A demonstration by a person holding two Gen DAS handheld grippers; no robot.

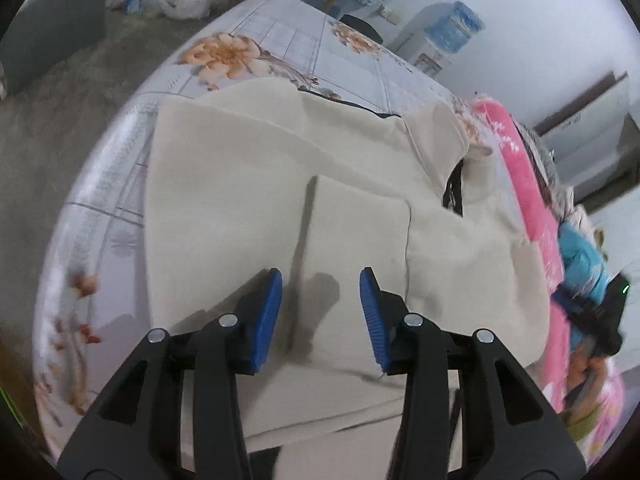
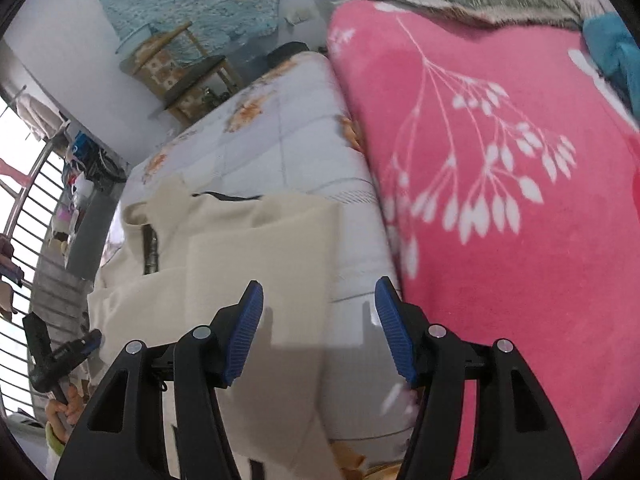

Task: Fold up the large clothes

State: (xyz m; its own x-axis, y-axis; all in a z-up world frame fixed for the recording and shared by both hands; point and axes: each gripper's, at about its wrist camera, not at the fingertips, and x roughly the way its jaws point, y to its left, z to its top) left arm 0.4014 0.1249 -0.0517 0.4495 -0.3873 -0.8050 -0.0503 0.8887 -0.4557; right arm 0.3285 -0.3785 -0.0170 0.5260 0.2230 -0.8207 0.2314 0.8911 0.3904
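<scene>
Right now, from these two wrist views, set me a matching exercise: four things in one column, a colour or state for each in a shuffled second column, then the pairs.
Things:
1. garment
2. blanket
3. left gripper
4. bedsheet

Colours or states:
A. pink with white sprigs
B. pale with orange flowers
C. cream, lying partly folded on the bed
D. jaws open, nothing between the pads

Pairs: 1-C, 2-A, 3-D, 4-B

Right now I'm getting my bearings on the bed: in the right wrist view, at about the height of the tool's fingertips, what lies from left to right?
Window bars → cream garment → bare strip of floral bed sheet → pink blanket.
</scene>
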